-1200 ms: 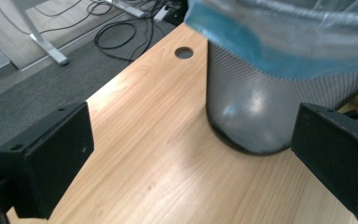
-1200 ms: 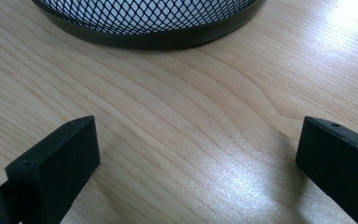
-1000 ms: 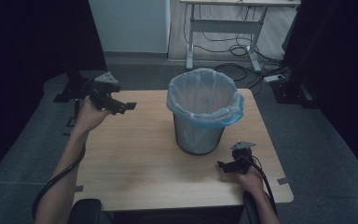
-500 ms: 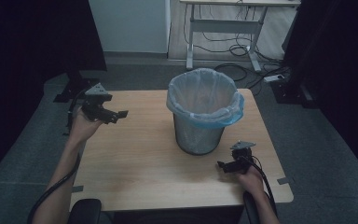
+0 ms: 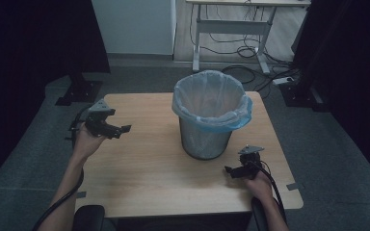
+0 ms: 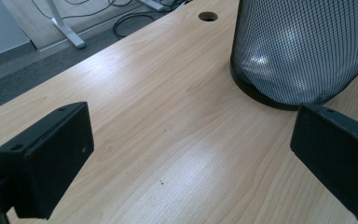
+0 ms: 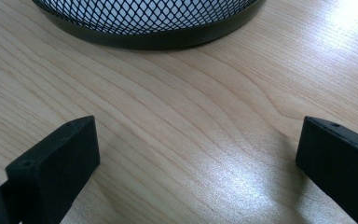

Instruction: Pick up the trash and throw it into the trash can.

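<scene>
A black mesh waste bin (image 5: pixel 207 137) lined with a pale blue bag (image 5: pixel 212 103) stands upright on the wooden table (image 5: pixel 144 163), right of centre. My left gripper (image 5: pixel 120 130) hovers over the table's left side, jaws wide apart and empty, pointing toward the bin (image 6: pixel 303 51). My right gripper (image 5: pixel 230 170) rests low near the front right, just in front of the bin's base (image 7: pixel 154 39), also open with nothing between its jaws. Bare wood (image 7: pixel 191 140) lies between its fingers.
A round cable hole (image 6: pixel 208 16) sits in the tabletop behind the bin. Beyond the table stand a white desk frame (image 5: pixel 231 29) with loose cables on the floor and a black stand base (image 5: pixel 79 91) at the left. Dark curtains flank both sides.
My left gripper has come down and toward me from the far left corner, now lower over the table's left side. The right gripper and the bin have stayed put.
</scene>
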Available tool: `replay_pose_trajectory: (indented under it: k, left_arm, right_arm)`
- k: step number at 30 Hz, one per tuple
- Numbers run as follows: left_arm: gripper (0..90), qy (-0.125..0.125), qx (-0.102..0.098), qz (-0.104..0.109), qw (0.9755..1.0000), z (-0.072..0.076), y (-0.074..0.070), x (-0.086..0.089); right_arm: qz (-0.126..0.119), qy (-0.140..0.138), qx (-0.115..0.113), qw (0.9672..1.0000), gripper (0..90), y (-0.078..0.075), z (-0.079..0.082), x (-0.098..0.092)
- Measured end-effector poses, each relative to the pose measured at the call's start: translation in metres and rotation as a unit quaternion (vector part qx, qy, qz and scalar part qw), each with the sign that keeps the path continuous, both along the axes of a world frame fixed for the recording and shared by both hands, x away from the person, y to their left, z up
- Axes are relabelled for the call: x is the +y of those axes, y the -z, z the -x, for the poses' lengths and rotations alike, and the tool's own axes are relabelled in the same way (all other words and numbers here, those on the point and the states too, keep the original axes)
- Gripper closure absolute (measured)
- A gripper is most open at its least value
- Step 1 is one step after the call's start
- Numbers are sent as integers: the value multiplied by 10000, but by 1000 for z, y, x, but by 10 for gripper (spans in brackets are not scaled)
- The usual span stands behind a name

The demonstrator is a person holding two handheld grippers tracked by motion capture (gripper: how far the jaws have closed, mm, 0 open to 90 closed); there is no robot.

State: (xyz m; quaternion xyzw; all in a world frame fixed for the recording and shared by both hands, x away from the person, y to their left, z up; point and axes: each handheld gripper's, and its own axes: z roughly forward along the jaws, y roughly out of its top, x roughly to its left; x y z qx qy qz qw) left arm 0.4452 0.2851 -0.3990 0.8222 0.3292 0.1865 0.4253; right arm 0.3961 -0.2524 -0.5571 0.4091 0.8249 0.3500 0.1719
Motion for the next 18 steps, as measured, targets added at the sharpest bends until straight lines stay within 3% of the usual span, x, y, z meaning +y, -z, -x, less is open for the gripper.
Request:
replay_pose_trajectory:
  k: [6, 9, 18]
  left_arm:
    - [0, 3, 44, 42, 10000, 3, 14, 0]
    - [0, 50, 129, 179, 9997, 5, 29, 0]
    - [0, 12, 270, 267, 9993, 11, 61, -2]
  right_arm:
    - [0, 1, 2, 10000, 0, 0, 0, 0]
    - [-7, 4, 3, 10000, 0, 0, 0, 0]
    - [-7, 5, 2, 10000, 0, 0, 0, 0]
